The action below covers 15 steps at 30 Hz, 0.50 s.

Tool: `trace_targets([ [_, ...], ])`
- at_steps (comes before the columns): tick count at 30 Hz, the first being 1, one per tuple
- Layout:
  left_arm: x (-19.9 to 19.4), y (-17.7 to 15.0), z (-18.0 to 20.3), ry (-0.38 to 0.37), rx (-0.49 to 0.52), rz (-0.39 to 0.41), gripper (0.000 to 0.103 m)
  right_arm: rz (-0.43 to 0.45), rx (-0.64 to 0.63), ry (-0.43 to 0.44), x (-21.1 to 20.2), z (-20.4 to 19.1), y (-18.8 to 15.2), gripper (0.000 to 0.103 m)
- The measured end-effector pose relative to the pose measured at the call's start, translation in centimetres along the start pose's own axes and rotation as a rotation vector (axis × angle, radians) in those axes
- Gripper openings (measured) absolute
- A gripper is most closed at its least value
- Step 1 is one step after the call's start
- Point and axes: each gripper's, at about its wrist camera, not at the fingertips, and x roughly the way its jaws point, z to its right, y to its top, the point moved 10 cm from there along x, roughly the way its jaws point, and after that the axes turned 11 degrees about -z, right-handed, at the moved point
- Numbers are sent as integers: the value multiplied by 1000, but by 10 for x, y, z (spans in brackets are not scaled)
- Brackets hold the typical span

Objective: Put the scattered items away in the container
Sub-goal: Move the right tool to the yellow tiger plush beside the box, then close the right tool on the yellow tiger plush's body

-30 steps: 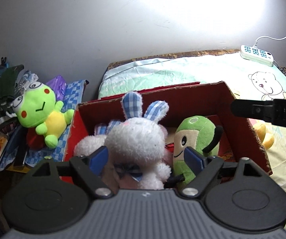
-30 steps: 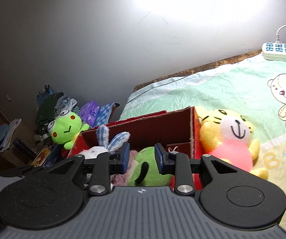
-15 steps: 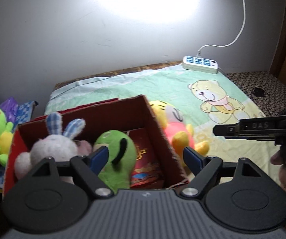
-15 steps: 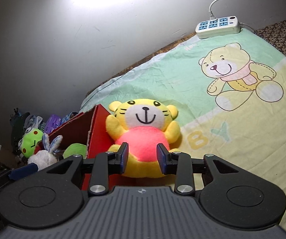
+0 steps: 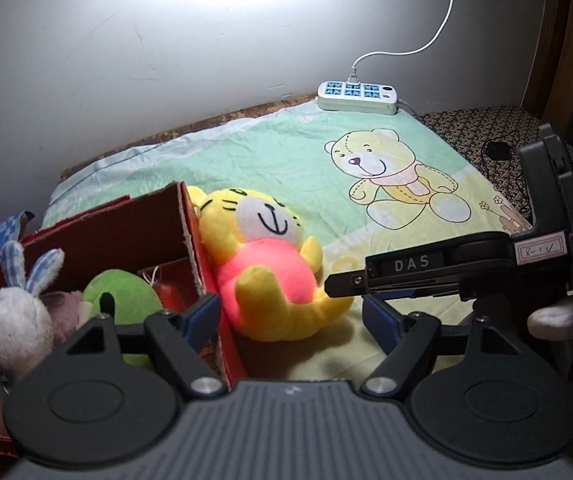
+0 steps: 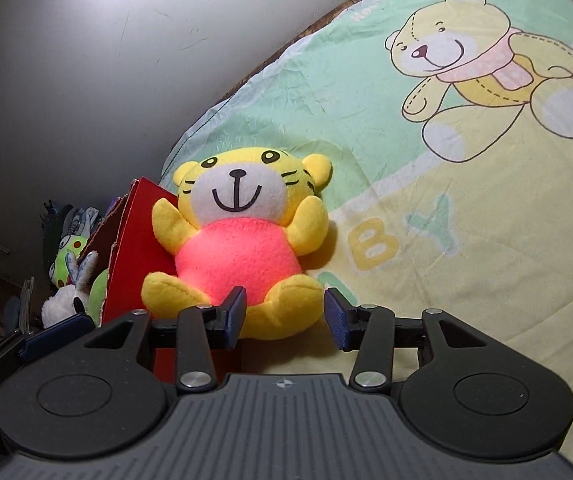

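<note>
The yellow tiger plush (image 6: pixel 242 240), in its pink top, lies on its back on the bedsheet (image 6: pixel 466 240), leaning against the outer wall of the red cardboard box (image 5: pixel 190 248); it is outside the container. Inside the box sit a white rabbit plush (image 5: pixel 10 320) with checked ears and a green plush (image 5: pixel 126 300), with something pinkish between them that cannot be identified. Those items appear stowed; the tiger is the one piece on the sheet that remains, as far as these views show.

The right gripper (image 6: pixel 284 316) has its jaws spread wide and holds nothing; the tiger's legs lie just ahead of the gap, and contact cannot be confirmed. The left gripper (image 5: pixel 292 320) is likewise wide apart and empty, poised over the box's edge and the tiger's feet.

A green frog plush (image 6: pixel 66 252) sits beyond the box, among clutter off the bed; whether it belongs to the job cannot be judged. A power strip (image 5: pixel 358 98) rests at the far edge of the sheet.

Assessment: mostly done; one grasp and one placement outstanding.
</note>
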Motion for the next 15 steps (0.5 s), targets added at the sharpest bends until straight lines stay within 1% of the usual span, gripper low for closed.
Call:
trace_targets([
  [3, 7, 4, -1, 23, -16, -6, 79, -19, 16, 27, 12, 5, 4, 46],
  [5, 12, 5, 0, 36, -27, -16, 79, -40, 7, 21, 16, 9, 7, 30],
  [6, 14, 6, 1, 37, -31, -19, 79, -50, 1, 29, 16, 11, 7, 18],
  [9, 20, 7, 8, 35, -42, -34, 79, -58, -12, 60, 5, 14, 9, 13],
  [12, 26, 7, 19, 24, -37, -48, 79, -41, -56, 31, -13, 19, 9, 10],
  [15, 30, 7, 32, -1, -33, -58, 79, -34, -75, 28, -38, 26, 7, 9],
])
